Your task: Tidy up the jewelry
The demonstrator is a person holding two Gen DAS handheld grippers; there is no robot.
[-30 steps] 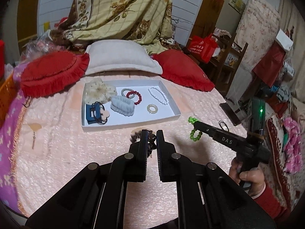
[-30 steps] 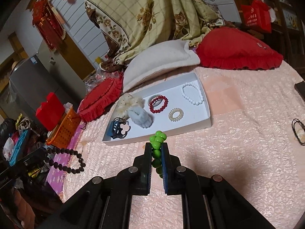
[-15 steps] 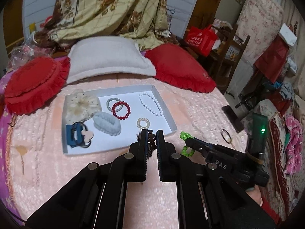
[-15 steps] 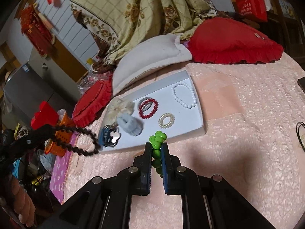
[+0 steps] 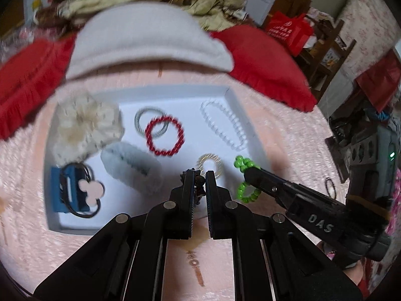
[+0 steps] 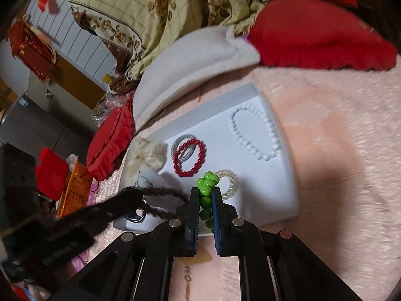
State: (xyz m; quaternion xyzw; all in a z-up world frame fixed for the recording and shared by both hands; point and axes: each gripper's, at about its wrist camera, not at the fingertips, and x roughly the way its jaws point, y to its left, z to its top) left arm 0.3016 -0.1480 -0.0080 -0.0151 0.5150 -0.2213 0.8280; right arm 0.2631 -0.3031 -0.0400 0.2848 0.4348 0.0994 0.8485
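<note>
Pink textured bedspread (image 5: 288, 135) underneath everything, with a white pillow (image 5: 147, 40) and red frilled cushions (image 5: 265, 60) along the far edge and a floral quilt (image 6: 140, 12) heaped behind.

White shallow tray (image 5: 175, 94) flat on the bedspread, just in front of the pillow.

Inside the tray, at its left: cream fluffy scrunchie (image 5: 85, 125), blue clip with a black hair tie and a pale clover charm (image 5: 72, 190), grey fuzzy hair claw (image 5: 130, 165).

Mid-tray: red bead bracelet (image 5: 164, 138) overlapping a grey ring (image 5: 147, 120). At the right side, white pearl bracelet (image 5: 223, 128) lying stretched out; nearer, a clear coil hair tie (image 5: 209, 165).

Left gripper (image 5: 199, 178) over the tray's near edge, clamped on a dark bead bracelet (image 5: 199, 179), only a few beads showing between the fingers in its own view, a blurred dark loop trailing from it in the right wrist view.

Right gripper (image 6: 205, 194) just right of the left one, pinched tight on a green bead bracelet (image 6: 206, 188), green beads bunched above the fingertips and a loop hanging below, over the tray's near right corner beside the coil hair tie.

Well right of the tray, a small black hair tie (image 5: 329, 186) on the bedspread.
</note>
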